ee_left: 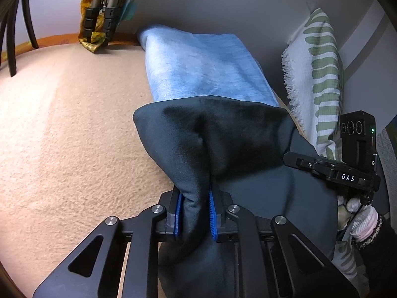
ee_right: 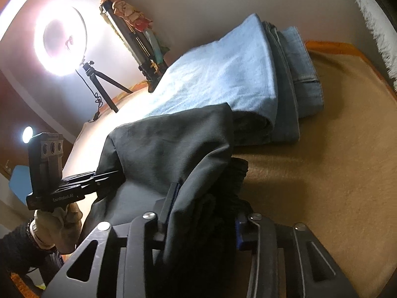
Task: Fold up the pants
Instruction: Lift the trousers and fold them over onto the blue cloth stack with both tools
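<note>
Left wrist view first: the left gripper [ee_left: 196,213] is clenched on a bunched ridge of the dark pants [ee_left: 223,149], blue pads pinching the cloth from both sides, and the fabric spills over the tool and down beneath it. The pants lie on the beige blanket [ee_left: 62,136], their far edge draped onto the near end of a light blue folded towel [ee_left: 203,67]. Right of the pants comes the right gripper [ee_left: 347,164], white letters "DAS" readable on its black body and a small green light above, gripped by a gloved hand [ee_left: 357,216]. Behind it, a white cushion with green stripes [ee_left: 320,74] leans on the wall. Left of the towel, a folded tripod [ee_left: 104,17] stands against the wall. Now the right wrist view: the right gripper [ee_right: 206,213] grasps a thick bundle of the pants [ee_right: 173,149] between its fingers, gathered dark folds filling the gap. Left of the pants, the left gripper [ee_right: 94,181] bites their other edge, "GenRobot.AI" printed along its side, a gloved hand [ee_right: 59,223] below. Beyond the pants sits the towel [ee_right: 223,74] atop folded jeans [ee_right: 302,74]. Far left, a ring light [ee_right: 62,39] blazes on its small tripod.
</note>
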Motion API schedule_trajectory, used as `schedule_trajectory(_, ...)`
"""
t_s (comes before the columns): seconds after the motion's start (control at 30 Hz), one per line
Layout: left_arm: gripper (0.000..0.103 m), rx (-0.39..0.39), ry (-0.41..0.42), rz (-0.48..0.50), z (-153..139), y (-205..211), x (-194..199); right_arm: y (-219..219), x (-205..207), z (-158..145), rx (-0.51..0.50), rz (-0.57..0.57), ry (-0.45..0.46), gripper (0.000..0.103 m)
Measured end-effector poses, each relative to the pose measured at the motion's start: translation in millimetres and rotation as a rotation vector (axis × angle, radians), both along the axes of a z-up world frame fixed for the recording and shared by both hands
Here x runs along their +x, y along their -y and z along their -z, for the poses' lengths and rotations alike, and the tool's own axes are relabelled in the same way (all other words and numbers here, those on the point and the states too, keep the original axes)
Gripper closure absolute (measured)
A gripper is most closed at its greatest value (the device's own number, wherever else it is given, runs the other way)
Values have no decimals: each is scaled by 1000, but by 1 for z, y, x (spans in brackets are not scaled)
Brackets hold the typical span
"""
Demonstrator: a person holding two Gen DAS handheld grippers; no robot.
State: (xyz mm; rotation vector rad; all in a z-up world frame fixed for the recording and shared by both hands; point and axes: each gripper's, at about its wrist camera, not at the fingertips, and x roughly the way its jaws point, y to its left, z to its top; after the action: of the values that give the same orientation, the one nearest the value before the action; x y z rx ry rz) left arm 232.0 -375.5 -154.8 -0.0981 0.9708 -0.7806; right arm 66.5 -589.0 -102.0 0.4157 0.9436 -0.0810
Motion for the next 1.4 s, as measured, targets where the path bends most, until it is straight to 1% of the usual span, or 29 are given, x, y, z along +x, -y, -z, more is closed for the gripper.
schedule_trajectory(0.1, 87, -2, 1, 0, 0, 0, -1, 0, -2, -2, -2, -9, 1, 69)
schedule_trajectory(0.2, 88, 8, 13, -1, -1, 2, -2, 7, -1, 4, 41, 9, -18, 61)
schedule_trajectory(0.23, 88, 6, 12, -2, -1, 1, -2, 9, 0, 7, 60, 16, -24, 60)
schedule_trajectory(0.3, 88, 5, 11, -4, 0, 1, -1, 13, 1, 12, 83, 19, -25, 55)
schedule_trajectory(0.33, 88, 4, 12, -5, 0, 0, -1, 15, 2, 15, 103, 22, -24, 55)
schedule_trajectory(0.37, 88, 4, 15, -5, 0, 1, -1, 15, 2, 16, 111, 30, -14, 56)
schedule_trajectory(0.4, 89, 3, 15, -6, 0, 1, -2, 14, 2, 16, 107, 33, -11, 59)
schedule_trajectory(0.43, 89, 1, 15, -7, -1, 1, -2, 11, 2, 14, 82, 30, -6, 61)
schedule_trajectory(0.5, 89, -3, 21, -4, -2, 1, -4, 5, -1, 10, 44, 32, 6, 69)
schedule_trajectory(0.6, 90, -13, 40, 2, -8, 1, -9, -4, -7, -3, -2, 51, 34, 75)
schedule_trajectory(0.8, 92, -33, 121, 2, -34, -4, -24, -26, -20, -36, -65, 48, 105, 80)
schedule_trajectory(0.93, 92, -66, 145, -3, -50, -9, -31, -40, -29, -59, -103, 26, 149, 80)
schedule_trajectory(1.13, 92, -105, 181, -2, -74, -11, -40, -51, -35, -91, -154, 42, 217, 81)
schedule_trajectory(1.27, 92, -114, 241, 2, -98, -10, -41, -58, -39, -113, -194, 45, 271, 80)
schedule_trajectory(1.4, 92, -121, 317, -5, -130, -6, -36, -60, -30, -134, -228, 49, 319, 81)
